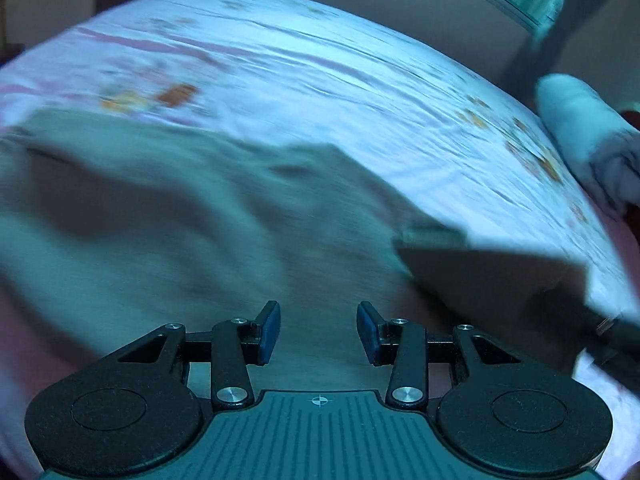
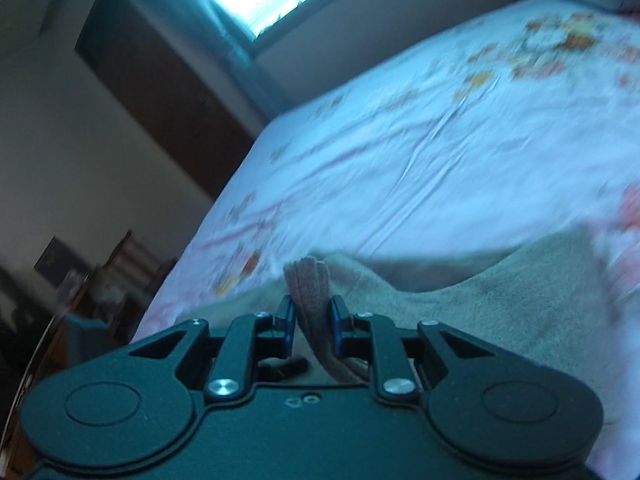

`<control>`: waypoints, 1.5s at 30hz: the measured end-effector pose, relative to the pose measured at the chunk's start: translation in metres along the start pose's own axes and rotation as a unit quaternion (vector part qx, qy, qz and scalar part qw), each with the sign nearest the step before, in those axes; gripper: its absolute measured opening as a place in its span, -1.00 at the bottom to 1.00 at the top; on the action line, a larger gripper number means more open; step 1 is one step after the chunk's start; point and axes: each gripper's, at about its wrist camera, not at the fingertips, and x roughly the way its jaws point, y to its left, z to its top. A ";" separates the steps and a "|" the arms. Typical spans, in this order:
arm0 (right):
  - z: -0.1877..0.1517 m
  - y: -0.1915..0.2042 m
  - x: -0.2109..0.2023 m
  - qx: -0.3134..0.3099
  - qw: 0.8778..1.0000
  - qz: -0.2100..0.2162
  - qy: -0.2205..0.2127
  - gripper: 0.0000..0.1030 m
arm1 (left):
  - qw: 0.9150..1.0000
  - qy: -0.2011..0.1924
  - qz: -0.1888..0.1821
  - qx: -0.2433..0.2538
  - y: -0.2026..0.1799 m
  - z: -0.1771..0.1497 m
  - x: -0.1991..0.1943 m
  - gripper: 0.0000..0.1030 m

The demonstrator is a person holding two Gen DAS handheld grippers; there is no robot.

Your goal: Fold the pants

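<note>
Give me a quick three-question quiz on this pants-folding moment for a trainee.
1. True or false: the right gripper is shut on a bunched fold of the pants.
2. Which gripper has nothing between its jaws: A left, B right?
3. Fill in: the pants lie on a bed with a ____-patterned sheet.

Key:
1. True.
2. A: the left gripper has open jaws above the pants, gripping nothing.
3. Floral.

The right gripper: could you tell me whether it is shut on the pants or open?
Shut on the pants: the right gripper pinches a bunched fold of pants between its pads.
</note>
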 end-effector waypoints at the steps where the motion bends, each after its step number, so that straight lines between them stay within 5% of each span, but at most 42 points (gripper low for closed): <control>1: -0.008 0.003 0.009 -0.001 1.000 0.000 0.010 -0.83 | 1.000 -0.003 0.007 -0.004 0.010 0.002 -0.003 -0.18; 8: -0.058 0.011 0.056 -0.011 0.996 -0.035 0.086 -0.62 | 0.999 -0.004 0.018 -0.028 0.044 0.001 -0.007 -0.18; 11: -0.063 0.015 0.057 -0.015 0.993 -0.036 0.108 -0.30 | 1.000 -0.004 0.014 -0.027 0.043 -0.001 -0.007 -0.18; 13: -0.059 0.021 0.045 -0.014 0.995 -0.024 0.098 0.35 | 1.000 -0.003 0.013 -0.027 0.041 -0.003 -0.007 -0.18; 14: -0.055 0.022 0.036 -0.018 0.996 -0.016 0.083 0.37 | 1.000 0.000 0.011 -0.028 0.041 -0.003 -0.006 -0.18; 25: -0.033 -0.029 -0.041 -0.024 0.991 -0.135 0.011 0.04 | 0.992 0.099 -0.072 -0.042 -0.003 -0.009 0.034 -0.18; 29: -0.033 -0.048 -0.058 -0.007 0.987 -0.160 -0.008 0.04 | 0.991 0.114 -0.061 -0.042 -0.018 -0.008 0.046 -0.18; 32: -0.034 -0.057 -0.066 0.009 0.987 -0.162 -0.018 0.04 | 0.992 0.100 -0.051 -0.054 -0.018 -0.010 0.040 -0.19; 38: -0.035 -0.063 -0.064 0.012 0.986 -0.167 -0.021 0.01 | 0.993 0.087 -0.066 -0.052 -0.025 -0.009 0.041 -0.77; 45: -0.043 -0.065 -0.064 0.016 0.985 -0.170 -0.018 -0.09 | 0.997 0.011 -0.071 -0.003 -0.031 0.014 0.016 -0.79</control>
